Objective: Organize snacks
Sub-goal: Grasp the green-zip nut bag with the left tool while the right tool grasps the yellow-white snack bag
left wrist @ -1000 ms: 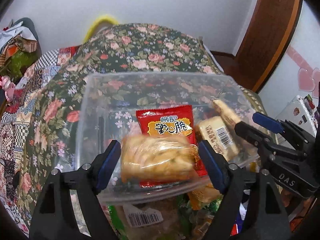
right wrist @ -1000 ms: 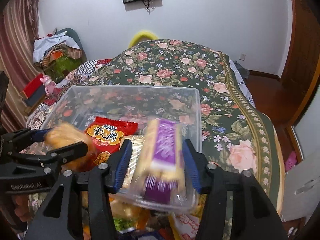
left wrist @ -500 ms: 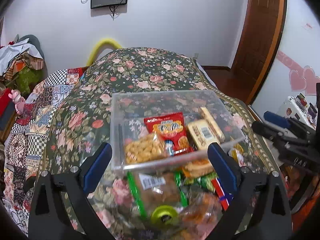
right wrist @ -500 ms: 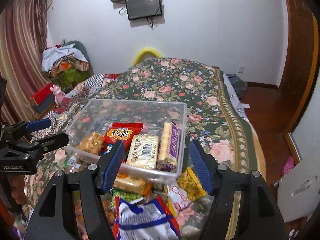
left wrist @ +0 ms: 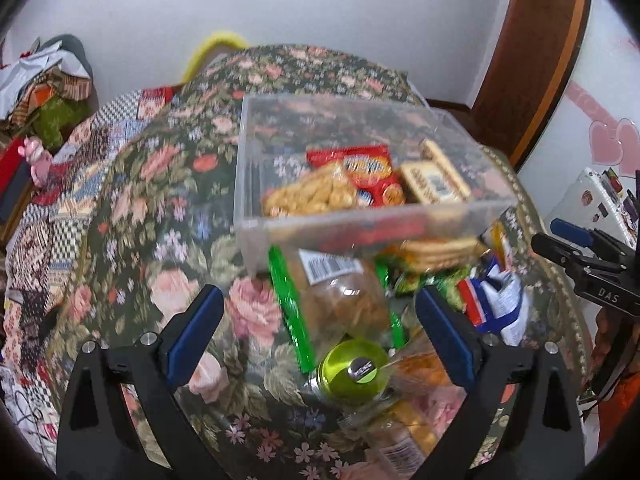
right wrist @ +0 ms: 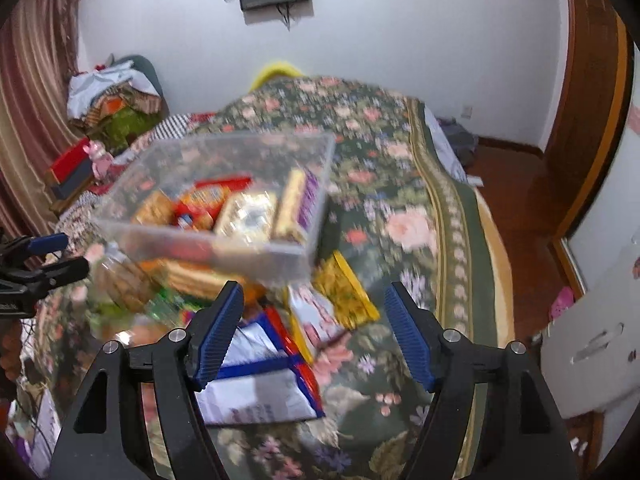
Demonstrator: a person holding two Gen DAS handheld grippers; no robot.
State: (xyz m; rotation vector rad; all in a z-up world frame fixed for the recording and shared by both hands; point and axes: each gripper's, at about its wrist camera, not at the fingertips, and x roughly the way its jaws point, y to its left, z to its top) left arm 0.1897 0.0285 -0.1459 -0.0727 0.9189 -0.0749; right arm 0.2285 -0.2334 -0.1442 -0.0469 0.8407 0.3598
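A clear plastic box (left wrist: 248, 184) (right wrist: 320, 184) sits on the floral bedspread. It holds a golden cookie bag (left wrist: 308, 196), a red snack packet (left wrist: 360, 168), a beige barcode pack (left wrist: 434, 184) and a purple-edged biscuit pack (right wrist: 298, 204). Loose snacks lie in front of it: a green-edged cookie bag (left wrist: 340, 296), a green-lidded jar (left wrist: 354, 368), a white and blue bag (right wrist: 256, 384), a yellow packet (right wrist: 346, 290). My left gripper (left wrist: 316, 336) is open and empty above the jar. My right gripper (right wrist: 314, 336) is open and empty above the white and blue bag.
The bedspread (left wrist: 160, 208) fills the middle. A clothes pile (right wrist: 112, 100) lies at the far left. A wooden door (left wrist: 532, 56) and white cabinet (right wrist: 592, 320) are at the right. The bed's right edge (right wrist: 492, 240) drops to the wooden floor.
Both grippers let go of their snacks, the cookie bag and the purple pack, into the box. Both opened wide and pulled back and down over the loose pile.
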